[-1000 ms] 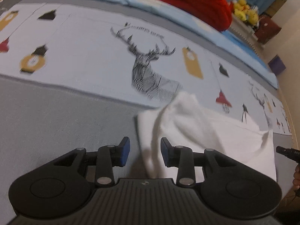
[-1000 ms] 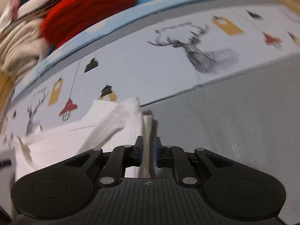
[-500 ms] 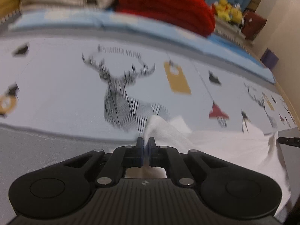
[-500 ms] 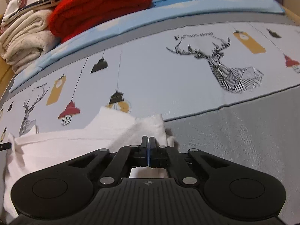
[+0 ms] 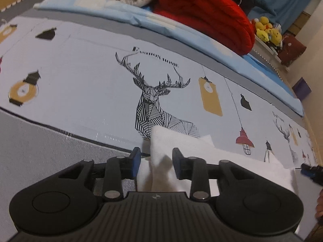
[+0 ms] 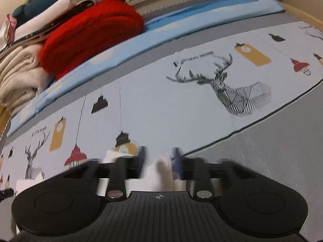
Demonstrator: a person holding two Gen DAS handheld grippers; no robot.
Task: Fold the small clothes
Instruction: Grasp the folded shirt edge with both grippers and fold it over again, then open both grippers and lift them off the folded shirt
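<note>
The left tool point(image 5: 155, 162) stands wide, its blue pads either side of a raised corner of the one white garment point(image 5: 232, 161), which pokes up between them without being pinched. From this tool the cloth runs off to its right across the bed point(image 5: 80, 84), so its long axis lies crosswise to the fingers. The right tool point(image 6: 159, 161), blurred, is also spread apart around a peak of the same white garment point(image 6: 161, 171), whose body trails away to that tool's left. Each tool sits at one end of the cloth, equally near. Likely both corners have just been set down, so the fold looks laid. Count: one garment, two tools, one red blanket point(image 5: 203, 14) beyond.
</note>
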